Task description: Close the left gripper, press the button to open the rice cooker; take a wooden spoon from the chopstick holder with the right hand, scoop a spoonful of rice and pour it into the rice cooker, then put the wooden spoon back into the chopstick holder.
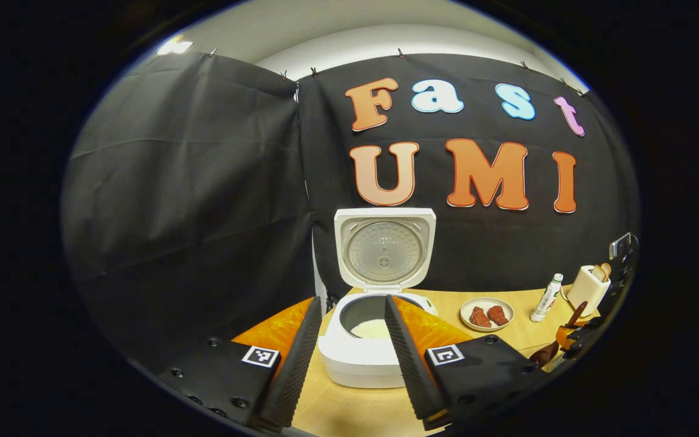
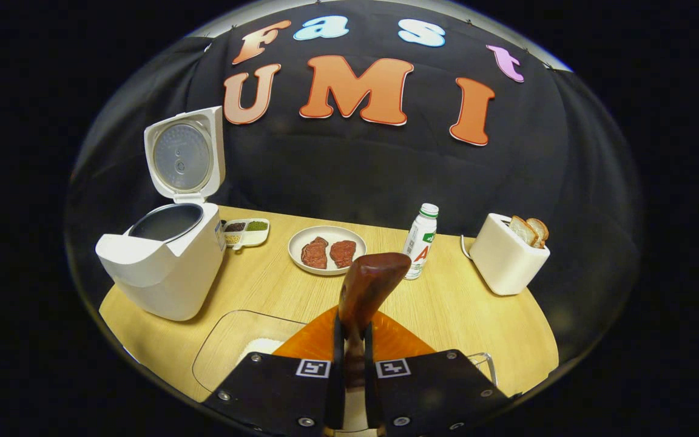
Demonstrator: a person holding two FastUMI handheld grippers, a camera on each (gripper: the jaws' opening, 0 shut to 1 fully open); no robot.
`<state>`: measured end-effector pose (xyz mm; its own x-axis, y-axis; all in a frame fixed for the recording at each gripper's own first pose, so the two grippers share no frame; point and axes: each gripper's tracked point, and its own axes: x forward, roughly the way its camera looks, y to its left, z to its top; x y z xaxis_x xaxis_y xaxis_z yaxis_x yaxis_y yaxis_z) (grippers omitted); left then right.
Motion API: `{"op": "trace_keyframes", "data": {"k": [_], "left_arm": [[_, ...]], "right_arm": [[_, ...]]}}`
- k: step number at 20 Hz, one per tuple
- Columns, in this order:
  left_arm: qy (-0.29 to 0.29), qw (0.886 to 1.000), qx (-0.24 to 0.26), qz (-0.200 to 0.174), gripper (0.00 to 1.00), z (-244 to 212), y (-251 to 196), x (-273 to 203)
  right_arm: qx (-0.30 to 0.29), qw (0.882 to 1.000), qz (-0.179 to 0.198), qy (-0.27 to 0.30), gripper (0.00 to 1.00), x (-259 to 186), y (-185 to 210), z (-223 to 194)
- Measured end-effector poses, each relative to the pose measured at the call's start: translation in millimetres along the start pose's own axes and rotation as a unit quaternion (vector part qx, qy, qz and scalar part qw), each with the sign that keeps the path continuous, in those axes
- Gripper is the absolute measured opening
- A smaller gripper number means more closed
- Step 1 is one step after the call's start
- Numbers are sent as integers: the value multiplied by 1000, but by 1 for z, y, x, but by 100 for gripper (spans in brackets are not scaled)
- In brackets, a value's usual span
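- Two fingers of right gripper (image 2: 349, 340) clamped on wooden spoon (image 2: 364, 288).
- Left gripper (image 1: 352, 358) jaws apart, facing open rice cooker (image 1: 368, 346).

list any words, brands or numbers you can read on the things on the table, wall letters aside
No text can be quoted.
Bottle: there is print on the label, too blurred to read.
Rice cooker lid: tiny marks on the inner plate, too small to read.
Square code tags on the right gripper: a black and white pattern, no words.
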<state>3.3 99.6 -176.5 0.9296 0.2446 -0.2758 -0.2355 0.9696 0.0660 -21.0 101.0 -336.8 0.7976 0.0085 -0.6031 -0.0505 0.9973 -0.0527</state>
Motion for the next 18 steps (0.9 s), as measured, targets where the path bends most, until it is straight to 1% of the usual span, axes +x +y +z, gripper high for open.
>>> {"op": "trace_keyframes", "data": {"k": [2,3,4,5,7,11,17,18], "left_arm": [[-4,1000,1,12,71,0,7,-3],[-3,1000,0,17,85,-2,11,-3],[0,1000,-3,20,87,-4,14,-3],[2,1000,-5,23,89,-5,17,-4],[10,1000,-6,26,89,-11,22,-5],[22,999,-9,29,89,-18,29,-2],[32,999,-4,23,89,-27,28,0],[33,999,-3,22,87,-27,27,1]], "right_arm": [[-20,1000,-8,-2,13,6,3,-7],[-28,1000,-12,-1,13,7,6,-11],[-36,999,-21,-3,9,8,6,-15],[-43,999,-26,-4,13,10,6,-19],[-54,998,-35,-14,12,12,11,-19],[-63,997,-36,-12,11,9,20,-27],[-35,999,-25,2,12,4,41,-43],[-26,999,-22,8,12,3,45,-45]]}}
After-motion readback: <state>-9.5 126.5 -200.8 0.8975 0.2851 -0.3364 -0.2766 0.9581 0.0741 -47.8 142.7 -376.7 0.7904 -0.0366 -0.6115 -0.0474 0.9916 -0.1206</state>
